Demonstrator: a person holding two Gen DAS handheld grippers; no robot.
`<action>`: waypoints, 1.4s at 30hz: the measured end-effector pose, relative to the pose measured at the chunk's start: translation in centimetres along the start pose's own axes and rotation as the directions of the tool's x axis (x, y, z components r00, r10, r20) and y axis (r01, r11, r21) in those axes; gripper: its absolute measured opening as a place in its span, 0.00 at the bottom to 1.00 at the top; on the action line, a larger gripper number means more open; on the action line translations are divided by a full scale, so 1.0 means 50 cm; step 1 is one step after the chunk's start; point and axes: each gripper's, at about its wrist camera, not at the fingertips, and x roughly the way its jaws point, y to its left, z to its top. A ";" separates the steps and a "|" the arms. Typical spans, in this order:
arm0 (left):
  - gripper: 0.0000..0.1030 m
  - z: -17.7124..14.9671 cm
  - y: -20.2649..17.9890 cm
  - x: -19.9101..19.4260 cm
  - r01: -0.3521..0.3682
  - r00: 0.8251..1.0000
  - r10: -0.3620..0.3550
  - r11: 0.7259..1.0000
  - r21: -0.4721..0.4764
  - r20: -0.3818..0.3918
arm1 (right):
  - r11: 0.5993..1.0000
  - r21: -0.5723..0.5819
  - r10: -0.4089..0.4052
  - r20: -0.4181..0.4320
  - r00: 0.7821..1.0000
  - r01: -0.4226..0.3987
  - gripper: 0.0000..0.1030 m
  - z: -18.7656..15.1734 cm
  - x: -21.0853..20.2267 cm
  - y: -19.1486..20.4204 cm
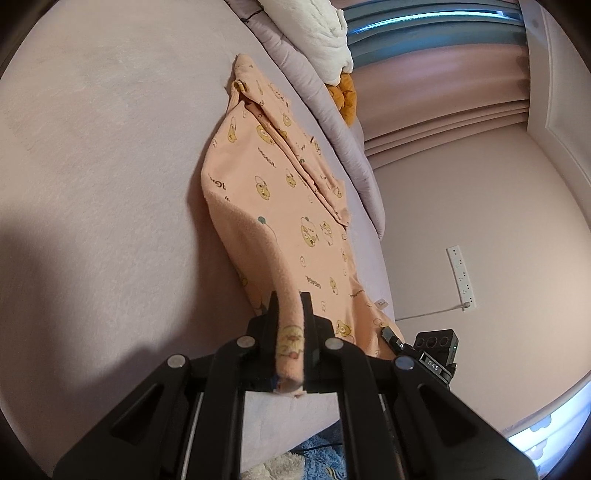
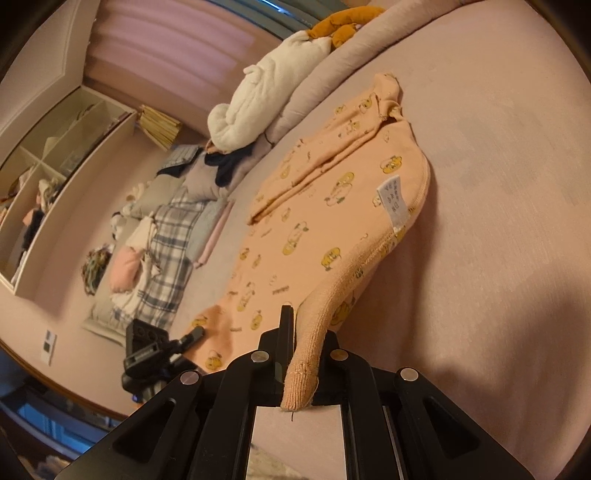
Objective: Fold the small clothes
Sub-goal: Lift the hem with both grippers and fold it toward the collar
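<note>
The left gripper (image 1: 290, 321) and the right gripper (image 2: 306, 332) each clench an edge of the peach garment (image 1: 280, 206), which lies on the pale pink bed (image 1: 110, 166). Beyond the garment sit a white blanket (image 2: 258, 107), curtains (image 1: 443, 103) and shelves (image 2: 55, 155).

Both views are warm, pinkish and fairly dim. Cool blue daylight glows at the window (image 1: 436, 22) at 1 o'clock in the left view. Soft dark shadows fall on the bed (image 1: 92, 166) at 8 o'clock there, at 4 o'clock in the right view. Fisheye bending curves the edges; corners are black. Focus is mildly soft.
</note>
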 end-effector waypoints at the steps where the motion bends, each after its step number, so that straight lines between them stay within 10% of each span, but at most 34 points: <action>1: 0.04 0.001 -0.001 0.000 0.002 1.000 -0.002 1.000 0.002 -0.001 | 1.000 0.001 0.006 0.004 1.000 -0.006 0.07 0.001 -0.001 0.001; 42: 0.04 0.113 -0.025 0.037 0.053 0.998 -0.052 0.999 -0.012 0.047 | 0.981 0.052 0.182 0.097 0.979 -0.188 0.07 0.075 0.016 0.004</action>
